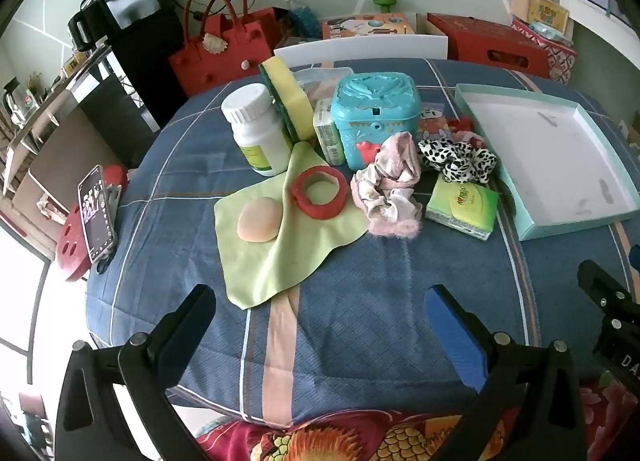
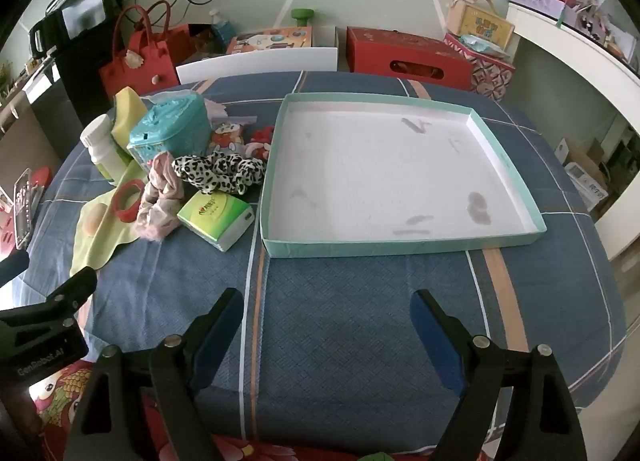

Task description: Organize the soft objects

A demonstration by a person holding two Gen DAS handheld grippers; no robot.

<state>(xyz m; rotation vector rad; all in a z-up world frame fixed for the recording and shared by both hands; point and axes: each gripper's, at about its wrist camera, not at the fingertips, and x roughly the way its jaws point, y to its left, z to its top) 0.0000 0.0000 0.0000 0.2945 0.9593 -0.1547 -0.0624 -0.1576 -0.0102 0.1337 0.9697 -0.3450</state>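
A shallow teal tray with a white floor lies empty on the blue checked tablecloth; it shows at the right of the left wrist view. Left of it lie soft things: a pink scrunchie, a black-and-white spotted scrunchie, a green tissue pack, a pale green cloth bearing a peach sponge puff and a red ring, and a yellow sponge. My left gripper and right gripper are open and empty near the table's front edge.
A white bottle and a teal plastic box stand behind the soft things. A phone on a stand is at the table's left edge. A red bag and red boxes sit beyond the table.
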